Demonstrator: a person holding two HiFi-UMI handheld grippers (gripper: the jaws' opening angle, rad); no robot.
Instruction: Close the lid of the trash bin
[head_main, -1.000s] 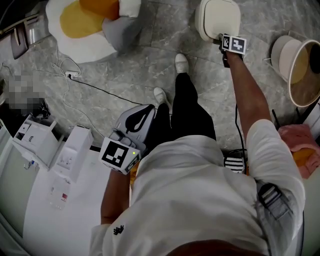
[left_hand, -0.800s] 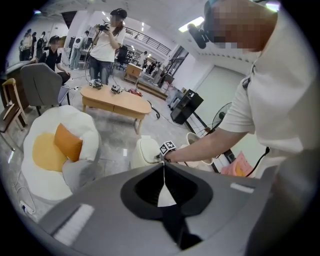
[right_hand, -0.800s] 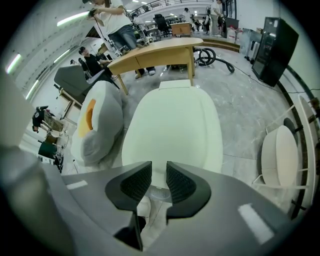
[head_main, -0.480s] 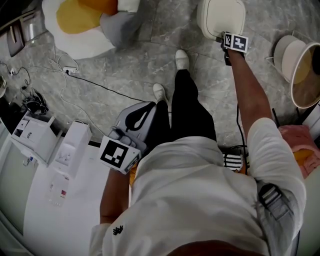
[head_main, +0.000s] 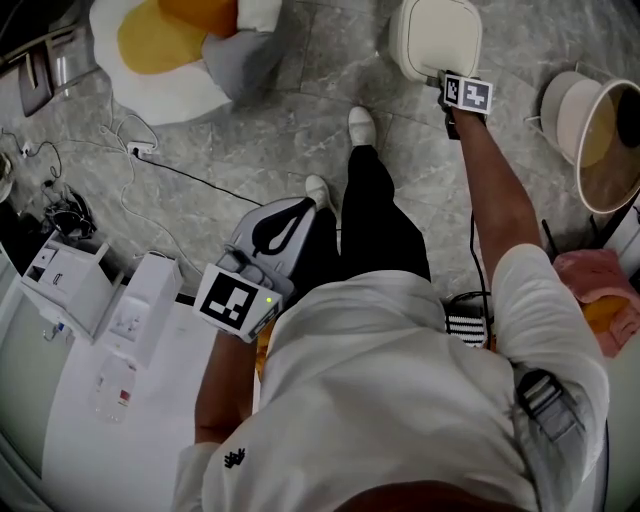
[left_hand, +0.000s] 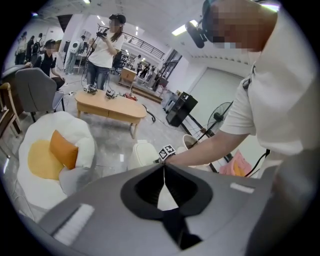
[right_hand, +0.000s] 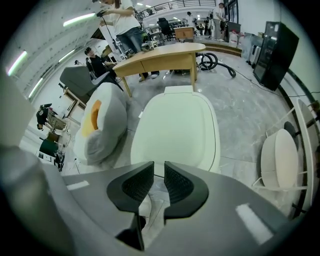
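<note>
**A:** How is the right tool set?

**B:** The right tool (right_hand: 159, 169) has its black ribbed pads a narrow slot apart, with nothing between them. Their grey housing is smooth and matte.

**A:** And just past the tips?

**B:** The lid (right_hand: 176, 129) of the trash bin (head_main: 436, 38). It is a cream, glossy rounded square and it lies flat and shut on the bin. The tool sits at the lid's near edge, but I cannot tell whether it touches.

**A:** The other one?

**B:** The left tool (left_hand: 163, 168) has its pads pressed together to a single seam and is empty. The head view puts it by the person's waist, over a dark trouser leg and well apart from the bin.

**A:** What does its own view add?

**B:** It shows the bin from the side, a rounded cream body, with the outstretched arm reaching to it. The head view shows only the top.

**A:** And further out?

**B:** The floor (head_main: 300, 110) is grey and veined like stone. A soft beanbag (head_main: 165, 60) shaped like a fried egg lies to the bin's left, white with a yellow centre and an orange cushion (left_hand: 63, 149). Only the two tool views show the low wooden bench (right_hand: 160, 56) behind the bin. Only the head view shows the white boxes (head_main: 70, 285) at the lower left.
</note>
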